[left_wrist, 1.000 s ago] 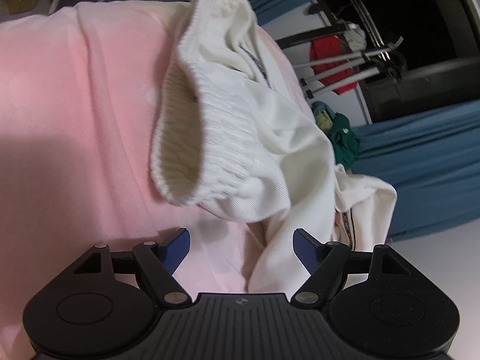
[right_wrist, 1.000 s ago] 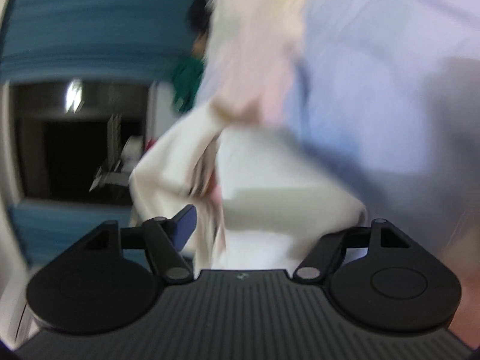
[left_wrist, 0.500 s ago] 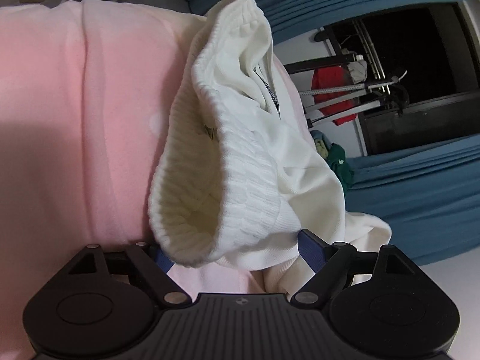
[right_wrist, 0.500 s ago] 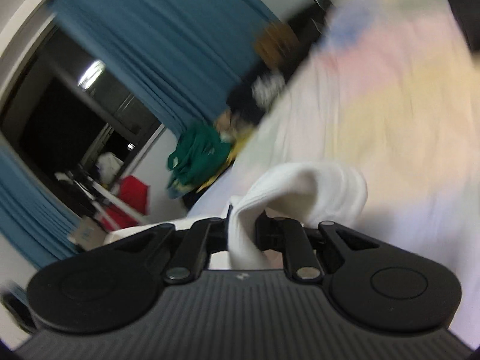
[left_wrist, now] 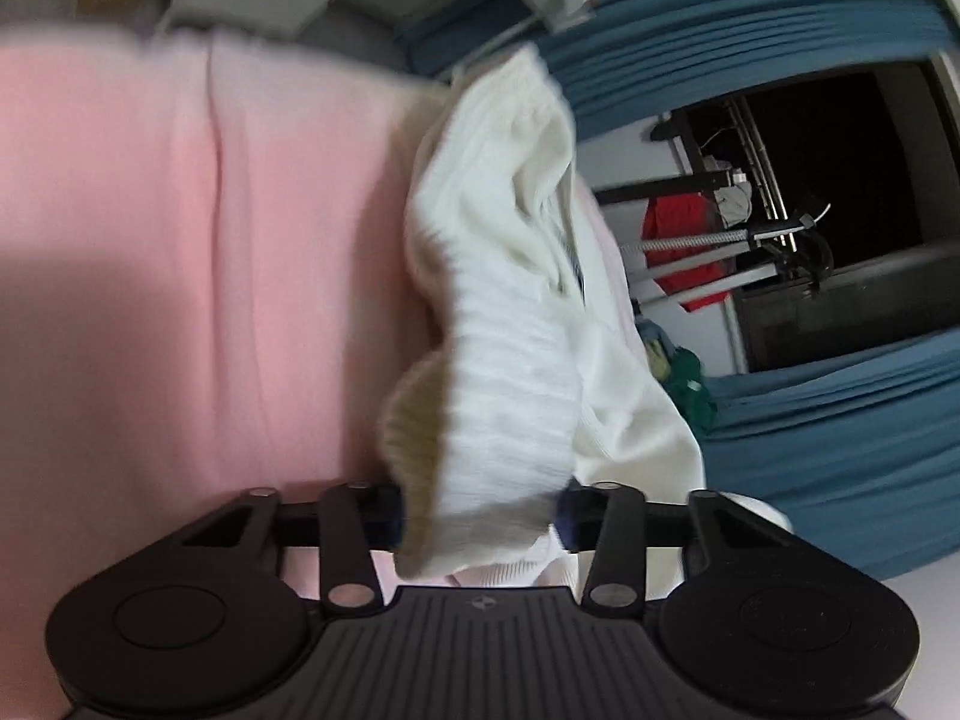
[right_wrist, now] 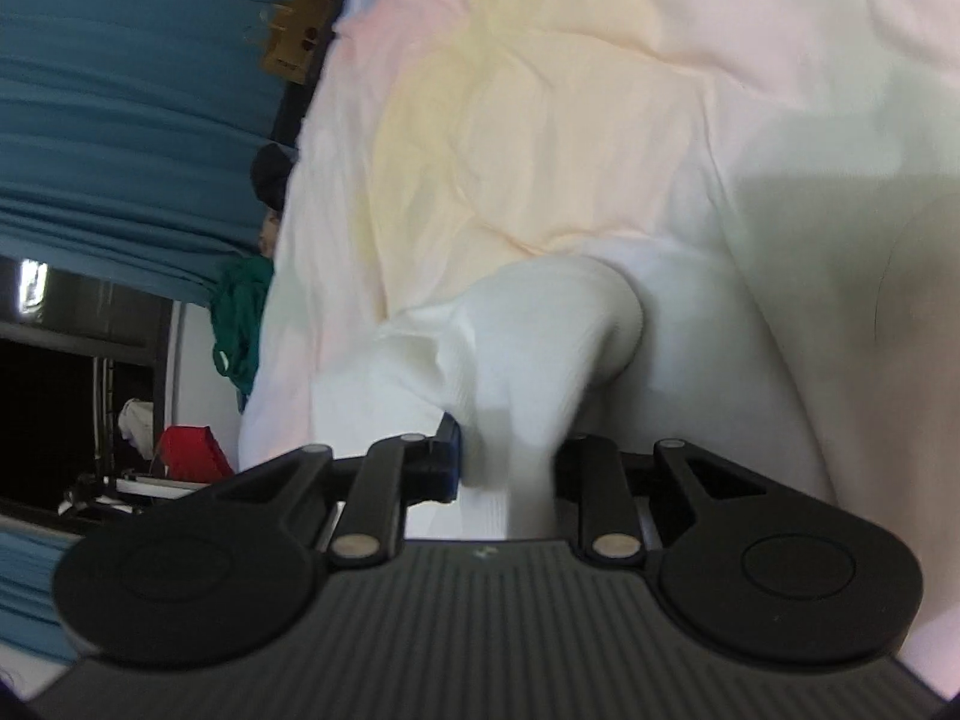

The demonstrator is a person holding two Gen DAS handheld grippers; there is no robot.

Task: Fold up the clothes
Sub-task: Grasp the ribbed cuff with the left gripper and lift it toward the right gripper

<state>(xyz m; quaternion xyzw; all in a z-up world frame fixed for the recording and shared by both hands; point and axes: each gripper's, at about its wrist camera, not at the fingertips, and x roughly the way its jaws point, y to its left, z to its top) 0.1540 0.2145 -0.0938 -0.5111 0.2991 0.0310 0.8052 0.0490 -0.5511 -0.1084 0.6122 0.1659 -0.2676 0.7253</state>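
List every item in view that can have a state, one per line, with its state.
left gripper: shut on the white garment's ribbed hem.
right gripper: shut on a fold of the same garment.
white garment: unfolded, bunched, held at two spots.
pastel bedsheet: spread out, wrinkled.
blue curtain: drawn aside from dark opening.

The sweater (left_wrist: pixel 510 372) lies on the bedspread (left_wrist: pixel 180 300) along its right edge, its ribbed hem between the fingers of the left gripper (left_wrist: pixel 480 510). Another fold of the sweater (right_wrist: pixel 510 372) sits between the fingers of the right gripper (right_wrist: pixel 504 468), near the bedspread's (right_wrist: pixel 570 120) left edge. Beyond that edge stand the curtains (right_wrist: pixel 108 120) and a heap of clothes (right_wrist: pixel 240 324).
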